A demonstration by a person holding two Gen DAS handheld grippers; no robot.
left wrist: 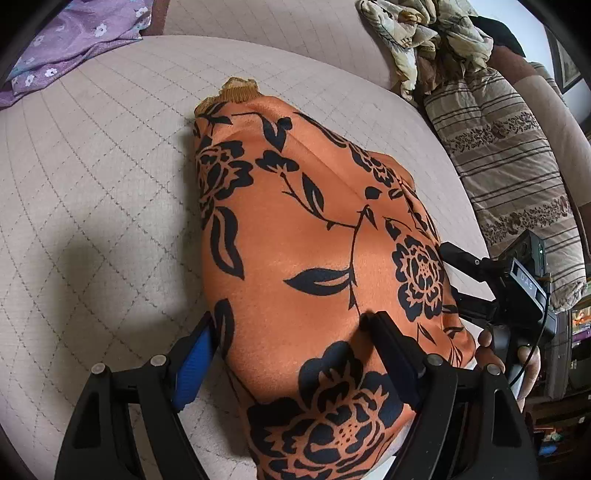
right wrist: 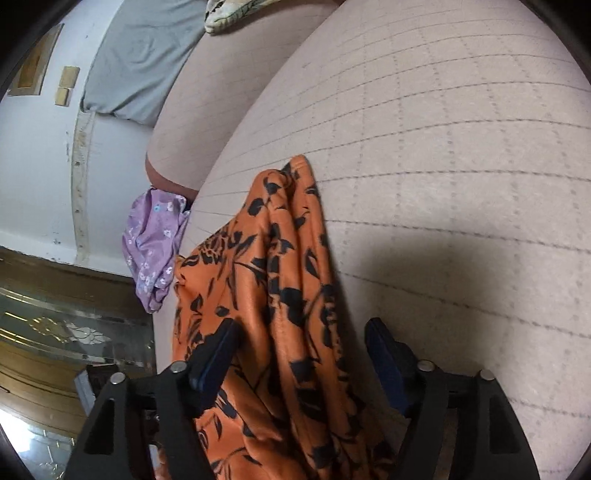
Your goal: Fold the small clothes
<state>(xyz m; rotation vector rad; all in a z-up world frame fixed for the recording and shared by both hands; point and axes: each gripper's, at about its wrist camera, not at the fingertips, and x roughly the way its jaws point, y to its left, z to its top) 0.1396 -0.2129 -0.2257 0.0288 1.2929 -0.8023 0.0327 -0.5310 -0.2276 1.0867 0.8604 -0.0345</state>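
Observation:
An orange garment with black flowers point(left wrist: 314, 258) lies on the quilted beige cushion point(left wrist: 92, 166). My left gripper point(left wrist: 291, 325) is open, its jaws astride the garment's near end; the cloth runs between the blue pad point(left wrist: 194, 363) and the right finger point(left wrist: 391, 347). My right gripper point(right wrist: 299, 332) is open too, with the garment's bunched edge point(right wrist: 280, 277) draped between its jaws. In the left wrist view the right gripper point(left wrist: 476, 280) sits at the garment's right edge, held by a hand point(left wrist: 524, 365).
A purple flowered cloth point(left wrist: 66, 44) lies at the cushion's far left corner; in the right wrist view it point(right wrist: 155, 243) hangs over the cushion's edge. A striped pillow point(left wrist: 509, 177) and crumpled pale floral clothes point(left wrist: 424, 33) lie at the right.

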